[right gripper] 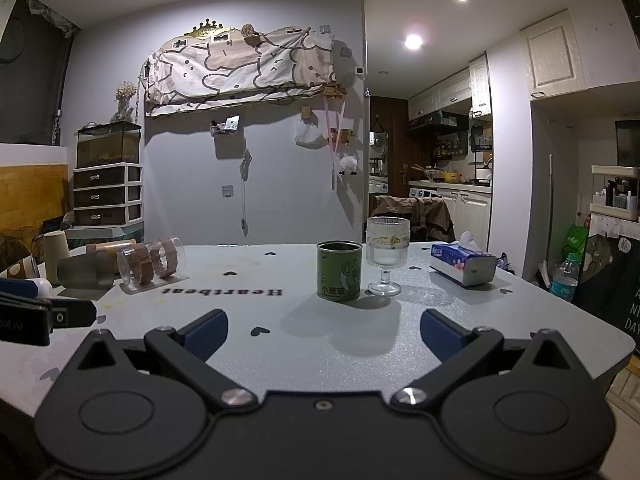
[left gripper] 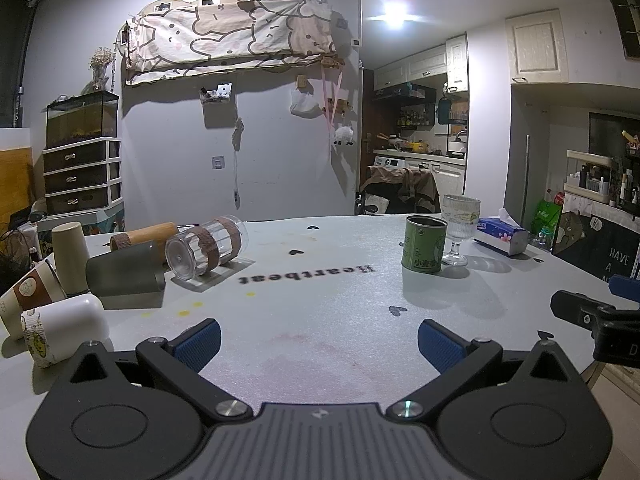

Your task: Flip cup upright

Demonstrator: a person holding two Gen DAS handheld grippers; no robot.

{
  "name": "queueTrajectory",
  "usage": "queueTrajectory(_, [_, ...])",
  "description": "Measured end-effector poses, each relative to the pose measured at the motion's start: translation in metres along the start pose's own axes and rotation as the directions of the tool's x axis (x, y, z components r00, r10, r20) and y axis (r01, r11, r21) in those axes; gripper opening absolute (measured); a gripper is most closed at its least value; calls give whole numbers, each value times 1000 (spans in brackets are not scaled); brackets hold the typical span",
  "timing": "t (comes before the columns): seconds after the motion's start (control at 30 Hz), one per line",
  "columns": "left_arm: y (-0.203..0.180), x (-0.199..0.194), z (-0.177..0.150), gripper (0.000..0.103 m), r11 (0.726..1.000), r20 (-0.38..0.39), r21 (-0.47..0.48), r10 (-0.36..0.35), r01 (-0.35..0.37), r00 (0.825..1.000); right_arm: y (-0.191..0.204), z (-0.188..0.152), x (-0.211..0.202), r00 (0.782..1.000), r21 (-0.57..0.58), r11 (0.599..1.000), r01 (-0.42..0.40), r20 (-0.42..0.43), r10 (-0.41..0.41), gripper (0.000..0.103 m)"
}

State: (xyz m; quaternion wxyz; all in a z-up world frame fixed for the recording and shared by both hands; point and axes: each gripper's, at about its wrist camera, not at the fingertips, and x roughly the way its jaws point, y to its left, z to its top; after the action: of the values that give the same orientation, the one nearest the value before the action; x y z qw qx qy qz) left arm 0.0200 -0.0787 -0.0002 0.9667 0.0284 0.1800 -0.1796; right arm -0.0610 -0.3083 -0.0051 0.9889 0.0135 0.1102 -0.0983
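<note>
Several cups lie on their sides at the table's left: a clear cup with brown bands [left gripper: 208,247] [right gripper: 151,261], a grey cup [left gripper: 126,274] [right gripper: 86,274], a wooden cup [left gripper: 144,236] and a white cup [left gripper: 66,330]. A beige cup [left gripper: 70,254] stands mouth down. A green tin [left gripper: 425,249] [right gripper: 339,271] and a stemmed glass [left gripper: 459,229] [right gripper: 386,254] stand upright. My left gripper [left gripper: 318,344] is open and empty above the near table. My right gripper [right gripper: 324,336] is open and empty, short of the tin.
A tissue box [left gripper: 502,236] [right gripper: 464,264] lies at the table's far right. A paper cup with a brown sleeve [left gripper: 28,300] lies at the left edge. The grey table [left gripper: 320,300] carries the word Heartbeat. Each gripper shows at the edge of the other's view.
</note>
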Motion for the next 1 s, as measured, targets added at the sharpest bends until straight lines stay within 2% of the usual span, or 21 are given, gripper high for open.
queueTrajectory(1.0, [1, -1, 0, 103, 1000, 2, -2, 0, 0, 1000, 1, 1, 2, 1000, -4, 1000, -2, 1, 2, 103])
